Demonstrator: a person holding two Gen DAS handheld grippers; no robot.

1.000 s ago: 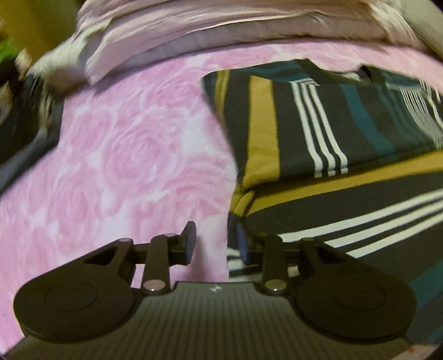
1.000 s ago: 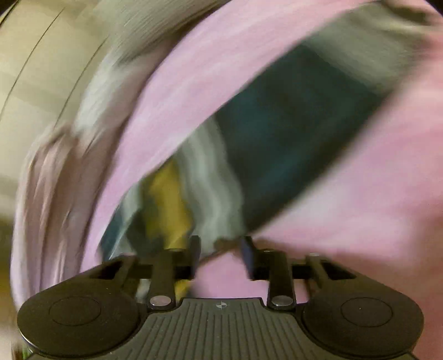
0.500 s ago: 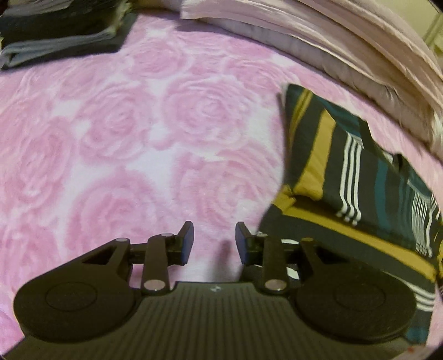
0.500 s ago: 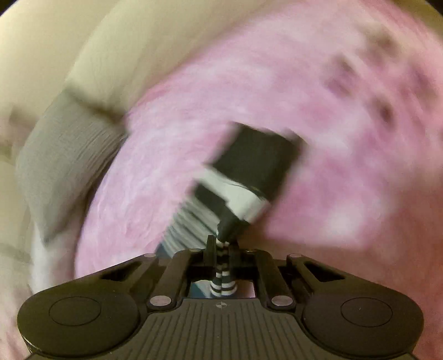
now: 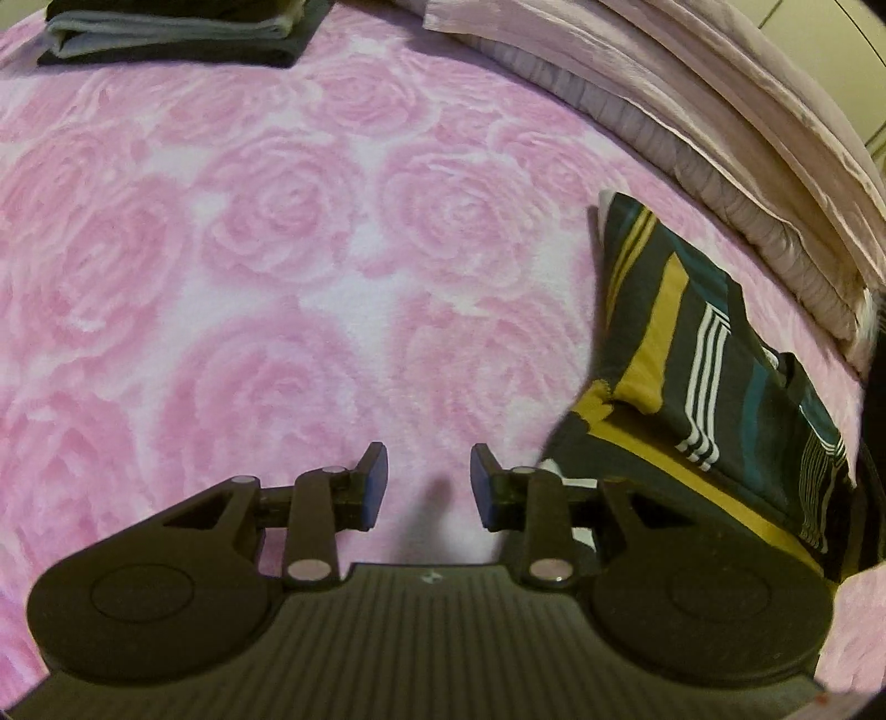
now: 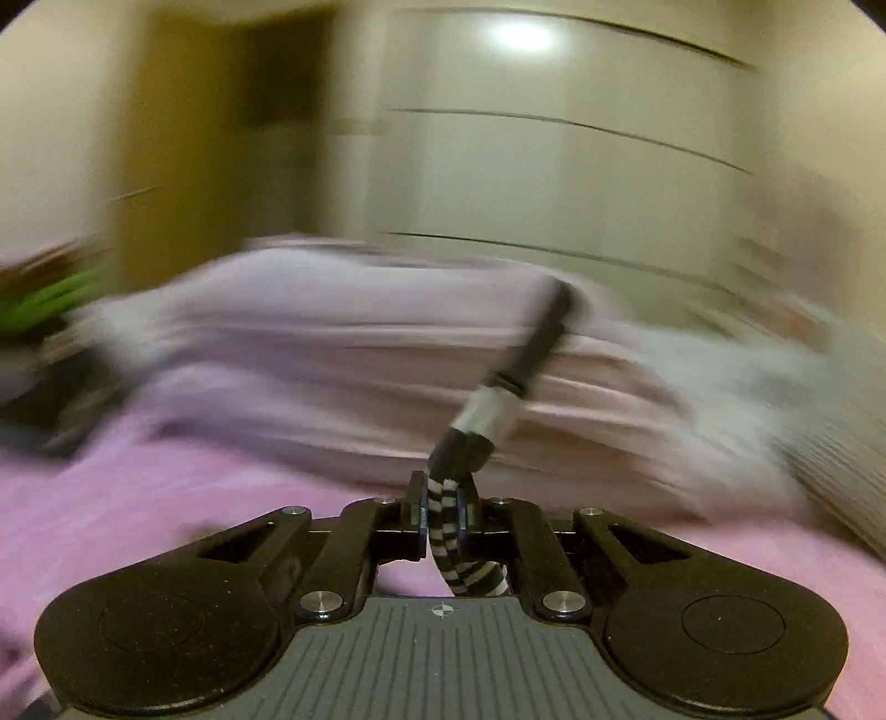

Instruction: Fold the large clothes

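Note:
A dark striped garment with mustard, teal and white bands lies partly folded on the pink rose-patterned bedspread, at the right of the left wrist view. My left gripper stands open just above the bedspread, left of the garment's near corner, with nothing between its fingers. In the blurred right wrist view my right gripper is shut on a black-and-white striped edge of the garment, which rises away from the jaws as a narrow dark strip.
Folded dark and grey clothes sit at the far left of the bed. Stacked pale pink bedding runs along the far right edge, also seen blurred as pale pink bedding. Cupboard fronts stand behind the bed.
My right gripper shut on the garment's striped edge and swung upward with it, the view turning from the bedspread to the cupboards. My left gripper stayed open and drifted left off the garment.

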